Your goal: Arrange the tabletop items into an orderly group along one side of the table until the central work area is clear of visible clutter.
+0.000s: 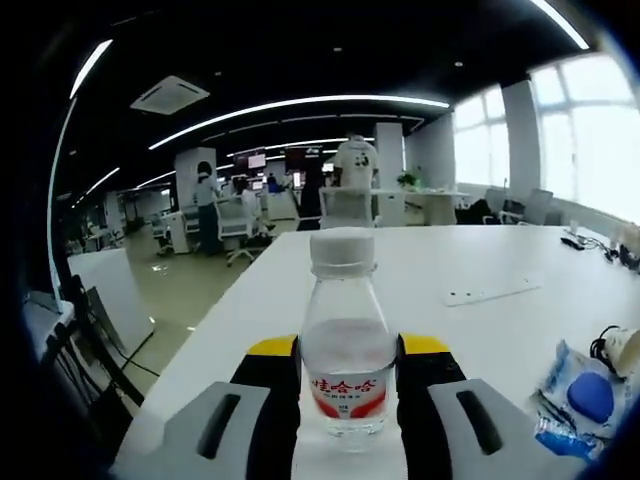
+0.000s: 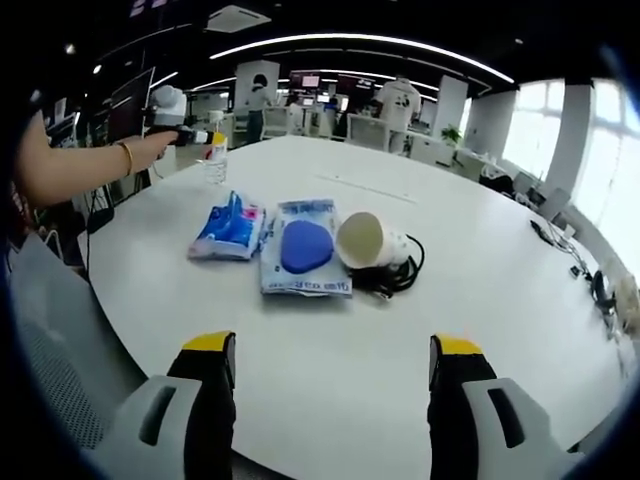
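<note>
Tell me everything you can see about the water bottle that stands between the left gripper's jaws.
The water bottle is small, of clear plastic, with a white screw cap and a red and white label low on its body. It stands upright on the white table, near the table's edge. The left gripper has a jaw close on each side of it; whether they press it, I cannot tell. In the right gripper view it shows small and far, beside the person's hand.

Open office with curved ceiling light strips [image 1: 300, 105], bright windows [image 1: 590, 150], desks and chairs [image 1: 240, 225] beyond.
</note>
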Demonstrator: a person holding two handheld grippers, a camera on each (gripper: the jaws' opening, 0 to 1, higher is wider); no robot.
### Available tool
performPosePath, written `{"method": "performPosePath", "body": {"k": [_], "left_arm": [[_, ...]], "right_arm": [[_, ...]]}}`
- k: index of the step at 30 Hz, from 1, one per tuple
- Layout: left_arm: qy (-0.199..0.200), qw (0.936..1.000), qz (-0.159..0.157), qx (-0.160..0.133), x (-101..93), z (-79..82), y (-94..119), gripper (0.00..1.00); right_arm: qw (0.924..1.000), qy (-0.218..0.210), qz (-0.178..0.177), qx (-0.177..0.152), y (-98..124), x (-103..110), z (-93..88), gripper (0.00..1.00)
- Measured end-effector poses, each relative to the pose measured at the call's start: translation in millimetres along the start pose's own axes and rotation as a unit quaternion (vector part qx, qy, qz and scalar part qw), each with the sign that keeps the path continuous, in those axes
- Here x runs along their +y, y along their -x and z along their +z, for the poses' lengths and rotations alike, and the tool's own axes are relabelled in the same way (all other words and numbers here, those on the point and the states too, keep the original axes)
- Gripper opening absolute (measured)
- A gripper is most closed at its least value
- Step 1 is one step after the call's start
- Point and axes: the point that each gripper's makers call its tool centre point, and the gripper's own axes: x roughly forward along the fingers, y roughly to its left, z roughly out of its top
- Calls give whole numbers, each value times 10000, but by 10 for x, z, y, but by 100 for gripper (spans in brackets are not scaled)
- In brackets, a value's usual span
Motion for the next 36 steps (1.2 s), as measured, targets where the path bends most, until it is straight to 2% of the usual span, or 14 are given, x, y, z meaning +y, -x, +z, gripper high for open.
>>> {"method": "performPosePath", "body": {"k": [4,8,9,13,18,25,36], "left_arm": [[-52,10000,1,-26,-15,-35,-9,34],[38,10000,16,74,-29,-140,-11,34],[26,10000,-33,-88,-55,-114,-5,34],[-15,10000,-93,10,-72,-151,31,34],[-92,9999,-84,-64,-96,-193,116,34],[-142,9997,-111,-152,-100,-173,95,35],[-262,9989,-77,-390,-172,-94,222,37]], "right_arm": [[10000,-19,8,-1,-3,1,0,77],[10000,-1,-6,-15,-2,-1,6,77],[10000,1,-21,-16,-1,-6,7,77],[10000,-59,-70,-21,6,-31,3,77],[10000,-32,-72,-23,7,-24,7,77],[9999,-54,-88,-18,14,-34,1,76],[9999,-41,-87,-42,20,-32,13,76]]}}
